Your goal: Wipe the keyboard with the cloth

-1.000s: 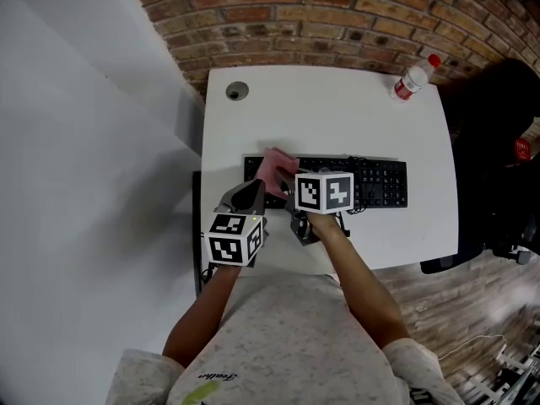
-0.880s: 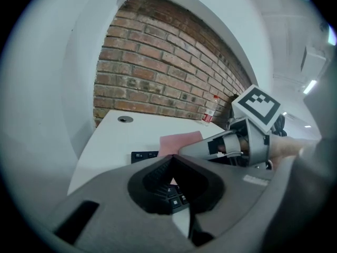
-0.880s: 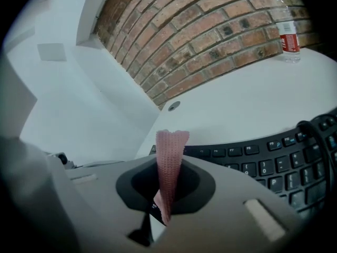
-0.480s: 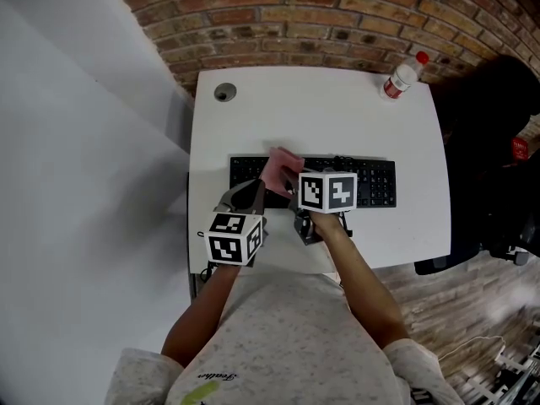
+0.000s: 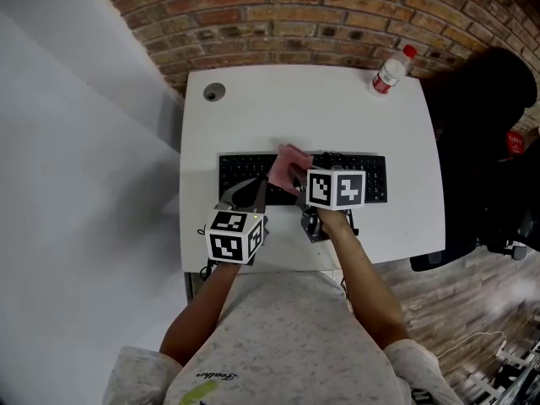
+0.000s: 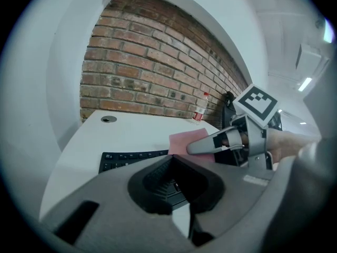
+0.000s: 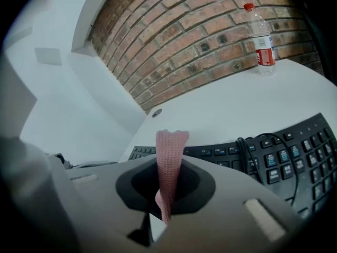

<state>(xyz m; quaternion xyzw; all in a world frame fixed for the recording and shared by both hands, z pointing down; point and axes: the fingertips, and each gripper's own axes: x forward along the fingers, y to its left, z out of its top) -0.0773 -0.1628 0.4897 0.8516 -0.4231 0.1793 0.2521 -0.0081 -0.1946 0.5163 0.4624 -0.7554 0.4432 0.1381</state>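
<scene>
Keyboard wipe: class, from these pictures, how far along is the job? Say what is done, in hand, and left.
Done: the cloth is picked up, pinched in the shut right gripper. In hand: the cloth lies over the left-middle keys of the keyboard, so wiping looks under way; the left gripper, shut and empty, is by the near edge. Left: likely the right-hand keys, though no wiped area shows.

Black keyboard [image 5: 375,184] lying flat, pink knitted cloth [image 7: 169,152] pinched upright in right gripper [image 7: 167,187], over its left-middle keys
</scene>
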